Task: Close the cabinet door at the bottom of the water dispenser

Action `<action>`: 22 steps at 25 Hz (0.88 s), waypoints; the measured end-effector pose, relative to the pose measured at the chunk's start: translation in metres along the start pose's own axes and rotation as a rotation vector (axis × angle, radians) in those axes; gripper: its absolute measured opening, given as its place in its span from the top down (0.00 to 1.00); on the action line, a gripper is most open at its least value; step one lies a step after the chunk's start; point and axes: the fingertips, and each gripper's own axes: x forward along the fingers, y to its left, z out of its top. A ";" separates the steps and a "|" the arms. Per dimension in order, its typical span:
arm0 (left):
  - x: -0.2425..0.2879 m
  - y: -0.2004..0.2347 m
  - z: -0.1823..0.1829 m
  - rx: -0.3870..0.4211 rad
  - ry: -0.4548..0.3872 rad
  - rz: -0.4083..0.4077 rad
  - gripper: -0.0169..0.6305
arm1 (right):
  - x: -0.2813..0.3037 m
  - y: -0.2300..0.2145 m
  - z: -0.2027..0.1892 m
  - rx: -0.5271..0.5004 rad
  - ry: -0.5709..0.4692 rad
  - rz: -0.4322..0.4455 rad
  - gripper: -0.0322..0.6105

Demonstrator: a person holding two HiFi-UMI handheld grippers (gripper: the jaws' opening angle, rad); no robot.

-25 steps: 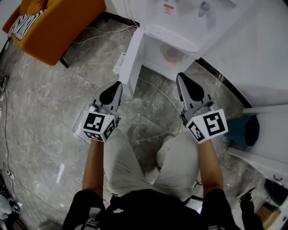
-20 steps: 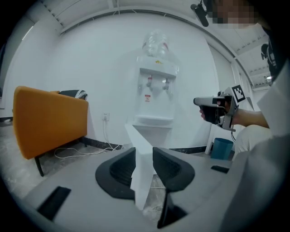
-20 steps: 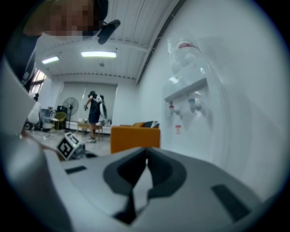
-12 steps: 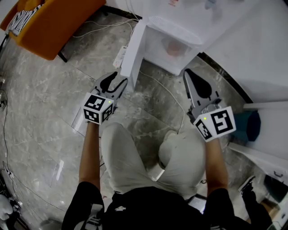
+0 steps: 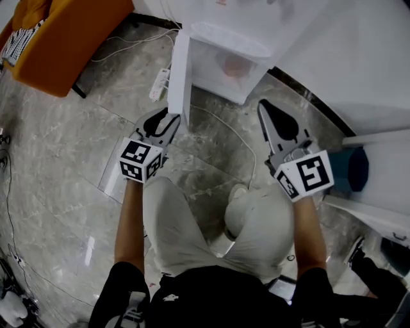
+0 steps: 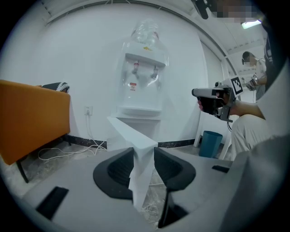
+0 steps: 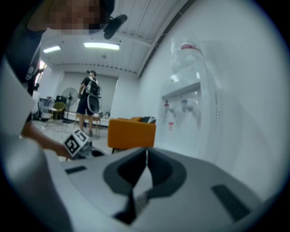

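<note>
Step in hand: taking hold of the open door, swing not yet begun. The cabinet door [image 5: 179, 69] at the bottom of the water dispenser [image 5: 238, 16] stands wide open, hinged on the left and sticking out over the floor toward the person. The cabinet opening [image 5: 225, 67] beside it is exposed, with something pinkish inside that is too blurred to name.

Left hand-held gripper [image 5: 172, 118] is at the door's free edge. Its jaws have just been closing, with the edge between them. In the left gripper view the white panel fills the gap and both pads look pressed on its faces, so I read it as a grip on the door edge at a fairly wide opening. Right hand-held gripper [image 5: 266, 109] hangs well to the right of the cabinet, jaws together, holding nothing.

Next move, as I judge it: carry the door edge in an arc to the right and toward the dispenser until it sits flush, then let go before the jaws get trapped against the frame.

Around: power strip [image 5: 159, 83] and white cables [image 5: 118, 51] on the floor left of the door, outside the swing. A thin cable [image 5: 221, 122] runs on the floor in front of the cabinet and could catch the door's lower edge. Orange chair [image 5: 64, 35] far left, teal bin [image 5: 354, 170] far right, both well apart from the door.
</note>
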 end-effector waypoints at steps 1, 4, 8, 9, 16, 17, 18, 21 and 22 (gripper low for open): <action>0.005 -0.006 0.001 0.014 0.006 -0.014 0.77 | -0.001 -0.002 -0.001 0.000 0.003 -0.004 0.89; 0.022 -0.025 0.003 0.049 0.014 -0.063 0.79 | -0.004 -0.011 -0.005 0.007 0.007 -0.020 0.89; 0.044 -0.046 0.007 0.081 0.026 -0.110 0.80 | -0.006 -0.018 -0.008 0.016 0.010 -0.032 0.89; 0.050 -0.052 0.008 0.088 0.029 -0.120 0.80 | -0.007 -0.019 -0.009 0.016 0.012 -0.034 0.89; 0.089 -0.083 0.017 0.113 0.030 -0.181 0.80 | -0.012 -0.028 -0.014 0.031 0.020 -0.049 0.89; 0.094 -0.086 0.018 0.116 0.031 -0.189 0.80 | -0.012 -0.029 -0.014 0.033 0.020 -0.050 0.89; 0.099 -0.089 0.019 0.119 0.032 -0.196 0.80 | -0.012 -0.029 -0.015 0.034 0.020 -0.051 0.89; 0.111 -0.097 0.023 0.128 0.042 -0.214 0.80 | -0.013 -0.029 -0.015 0.039 0.021 -0.050 0.89; 0.115 -0.100 0.024 0.134 0.043 -0.218 0.80 | -0.013 -0.029 -0.015 0.042 0.019 -0.050 0.89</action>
